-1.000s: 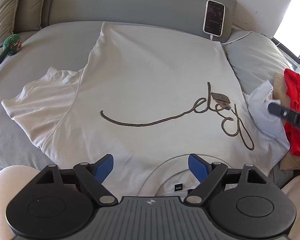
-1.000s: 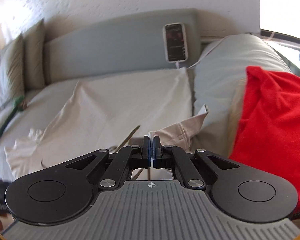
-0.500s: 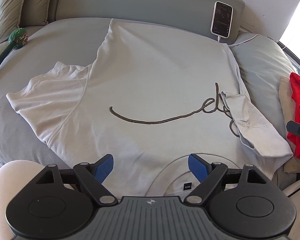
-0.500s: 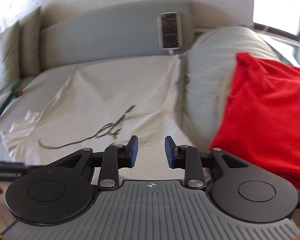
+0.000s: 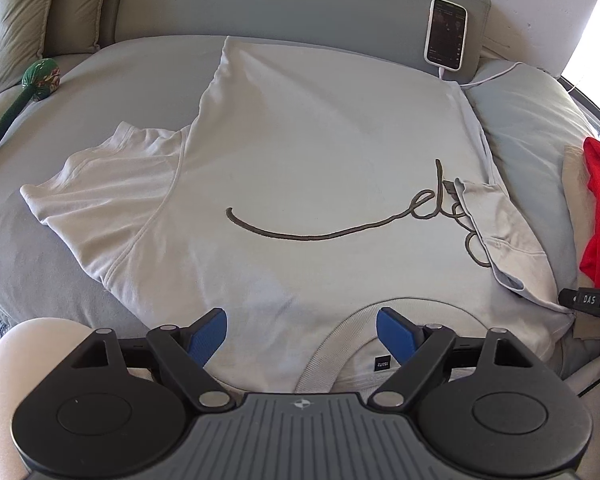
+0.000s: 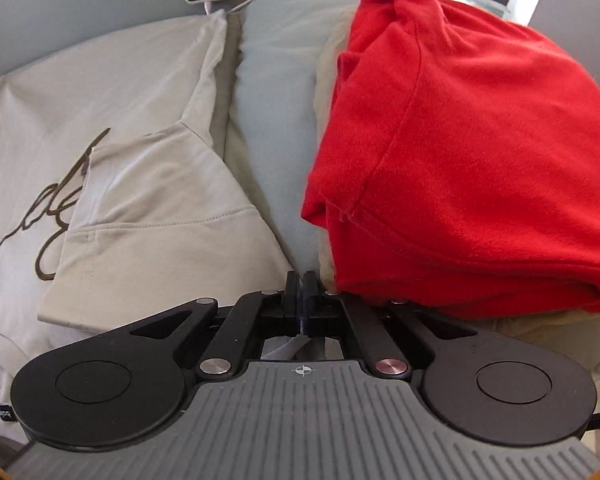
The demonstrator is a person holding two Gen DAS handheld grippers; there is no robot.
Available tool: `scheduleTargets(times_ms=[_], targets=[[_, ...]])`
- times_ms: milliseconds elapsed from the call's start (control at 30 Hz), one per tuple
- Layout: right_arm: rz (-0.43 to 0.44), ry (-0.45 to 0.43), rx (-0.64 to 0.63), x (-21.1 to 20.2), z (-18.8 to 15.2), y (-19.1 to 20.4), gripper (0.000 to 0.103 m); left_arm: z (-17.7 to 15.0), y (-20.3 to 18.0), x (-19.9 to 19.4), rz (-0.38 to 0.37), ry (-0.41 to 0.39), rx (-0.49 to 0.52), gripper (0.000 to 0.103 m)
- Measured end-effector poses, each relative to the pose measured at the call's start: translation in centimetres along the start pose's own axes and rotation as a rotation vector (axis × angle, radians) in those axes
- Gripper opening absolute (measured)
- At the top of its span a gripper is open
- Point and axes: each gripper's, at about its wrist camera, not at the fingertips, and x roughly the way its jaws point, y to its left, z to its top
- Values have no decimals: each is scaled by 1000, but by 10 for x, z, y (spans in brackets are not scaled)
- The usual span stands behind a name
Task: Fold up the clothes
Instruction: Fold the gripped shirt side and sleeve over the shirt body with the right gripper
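The left gripper (image 5: 300, 334) gapes wide and empty over the near collar of the white T-shirt (image 5: 300, 160); the right gripper (image 6: 302, 294) is pinched together, apparently on cloth at the shirt's right edge. The shirt lies flat on the bed (image 5: 40, 240), right sleeve (image 5: 500, 236) folded inward, left sleeve (image 5: 100, 188) spread; a folded red garment (image 6: 480, 160) sits right.

So a second ago the right gripper (image 6: 301, 300) had the right sleeve (image 5: 504, 240) of the pale grey T-shirt with dark script lettering (image 5: 300, 160) pinched up in the air. Now that sleeve's folded flat over the lettering. The jaws opened half a second back and are closed again, down by the folded red garment (image 6: 480, 152).
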Motion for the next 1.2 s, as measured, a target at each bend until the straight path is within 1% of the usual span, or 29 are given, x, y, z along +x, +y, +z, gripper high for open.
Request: scheduleTargets(times_ms=[33,100,200,267,300,333,367,433,500,533,600,700,733,800,867,900,933,967,1000,1100,1133,1167,1200], targets=[[26,-13,6,-6,2,1,7,0,0,-1,-6,-1,-2,83],[101,-69,11,-16,8,6,7,0,-2,-2,-12,-1,3,83],[164,-131,-12,-9,23,21,7,-1,-6,-3,-19,-2,12,83],[185,-117,13,13,36,24,6,-2,-7,-4,-19,-3,15,83],[189,-97,49,30,45,24,5,-2,-7,-5,-18,-3,17,83],[189,-81,75,41,47,24,4,-3,-7,-5,-16,-4,19,83],[176,-59,91,54,48,25,3,-3,-5,-5,-12,-5,18,83],[86,-73,62,73,47,25,0,-2,-3,-5,-7,-2,12,83],[-22,-67,5,86,44,27,0,-1,0,-4,-2,-1,6,83],[-17,-66,10,86,44,27,0,-1,1,-4,1,-1,4,83],[30,-68,39,75,47,24,0,0,3,-3,6,-1,0,83],[163,-116,142,44,44,5,3,0,5,-3,11,-1,-5,83],[195,-128,150,33,41,1,6,1,5,-3,8,-2,-3,83],[251,-124,126,13,32,0,6,1,2,-4,2,-4,1,83],[289,-92,85,2,21,3,6,0,-1,-4,-5,-3,7,83],[273,-56,61,4,15,6,6,-1,-3,-5,-7,-2,11,83],[225,-5,40,10,9,8,6,-2,-5,-6,-8,-1,18,83],[152,40,31,20,4,7,3,-2,-6,-7,-8,-2,24,83],[87,28,43,24,0,0,0,-3,-6,-9,-9,-6,24,83],[56,27,79,17,-12,-17,0,-5,-2,-12,-6,-11,8,84],[54,24,72,10,-12,-15,1,-5,-2,-11,0,-6,0,84],[61,3,60,0,-11,-11,8,-5,-2,-11,2,-3,-6,84],[79,-34,52,-10,-10,-7,8,-5,-2,-11,3,-1,-11,84]])
